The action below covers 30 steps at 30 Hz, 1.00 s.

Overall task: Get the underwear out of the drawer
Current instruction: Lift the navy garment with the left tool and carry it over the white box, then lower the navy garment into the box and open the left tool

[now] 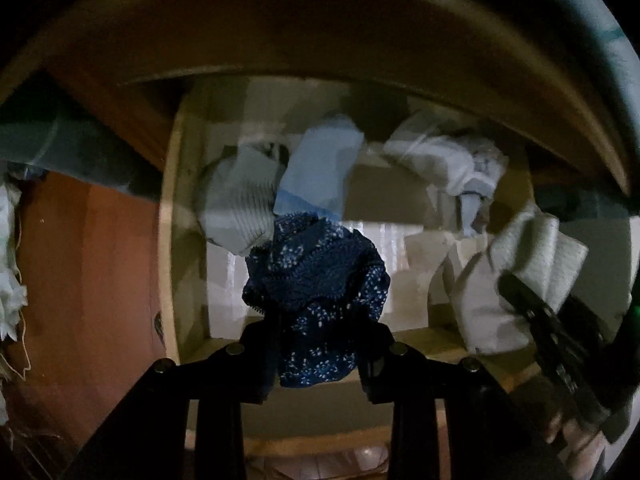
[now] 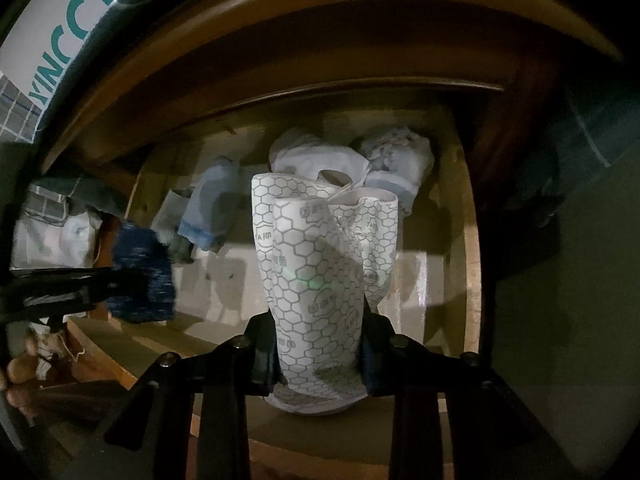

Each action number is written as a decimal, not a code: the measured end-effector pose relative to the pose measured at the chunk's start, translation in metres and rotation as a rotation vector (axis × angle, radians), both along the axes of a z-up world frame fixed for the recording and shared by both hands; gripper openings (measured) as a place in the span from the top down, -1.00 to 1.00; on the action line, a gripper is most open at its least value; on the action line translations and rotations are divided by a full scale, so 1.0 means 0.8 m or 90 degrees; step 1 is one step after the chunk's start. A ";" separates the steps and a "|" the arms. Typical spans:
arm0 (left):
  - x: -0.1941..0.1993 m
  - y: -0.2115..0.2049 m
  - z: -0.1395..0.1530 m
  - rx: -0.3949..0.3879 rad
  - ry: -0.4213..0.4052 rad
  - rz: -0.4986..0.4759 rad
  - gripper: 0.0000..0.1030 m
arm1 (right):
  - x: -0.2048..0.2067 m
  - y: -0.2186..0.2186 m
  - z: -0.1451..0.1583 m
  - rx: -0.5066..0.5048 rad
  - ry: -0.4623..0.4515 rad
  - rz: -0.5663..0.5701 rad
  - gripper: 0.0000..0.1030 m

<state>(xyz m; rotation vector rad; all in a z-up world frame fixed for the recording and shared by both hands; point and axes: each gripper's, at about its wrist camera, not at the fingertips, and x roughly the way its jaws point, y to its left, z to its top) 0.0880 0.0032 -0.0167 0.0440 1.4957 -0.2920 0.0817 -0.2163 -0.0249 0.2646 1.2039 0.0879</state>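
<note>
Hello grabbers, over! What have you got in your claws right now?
Left gripper shut on navy patterned underwear. Right gripper shut on white honeycomb-print underwear. More rolled pieces in the drawer. Nothing blocking.

A home bedroom: an open wooden drawer (image 2: 472,248) holds rolled underwear (image 2: 212,208).

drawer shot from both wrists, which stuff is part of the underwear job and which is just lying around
In the job:
- dark blue patterned underwear in left gripper
- white hexagon-print underwear in right gripper
- drawer
- folded pieces still inside

Lying about:
- printed box
- white cloth outside drawer
</note>
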 end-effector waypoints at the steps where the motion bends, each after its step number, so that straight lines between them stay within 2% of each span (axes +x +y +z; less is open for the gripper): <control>1: -0.002 0.003 0.005 -0.006 -0.006 -0.001 0.38 | 0.000 -0.002 0.000 -0.002 -0.001 -0.001 0.47; 4: -0.020 -0.002 0.017 -0.024 -0.025 -0.011 0.38 | -0.001 -0.004 0.000 -0.003 -0.002 -0.003 0.51; 9: -0.044 0.000 0.047 -0.011 -0.081 -0.035 0.38 | 0.001 0.000 0.000 -0.006 -0.005 0.004 0.55; 16: -0.067 0.000 0.088 -0.021 -0.136 -0.057 0.38 | 0.003 0.003 -0.003 -0.028 -0.002 0.008 0.55; 24: -0.088 -0.005 0.156 -0.045 -0.207 -0.085 0.38 | 0.003 0.003 -0.005 -0.029 0.001 0.006 0.55; 30: -0.085 -0.003 0.234 -0.058 -0.279 -0.084 0.38 | 0.003 0.002 -0.008 -0.022 0.005 0.008 0.55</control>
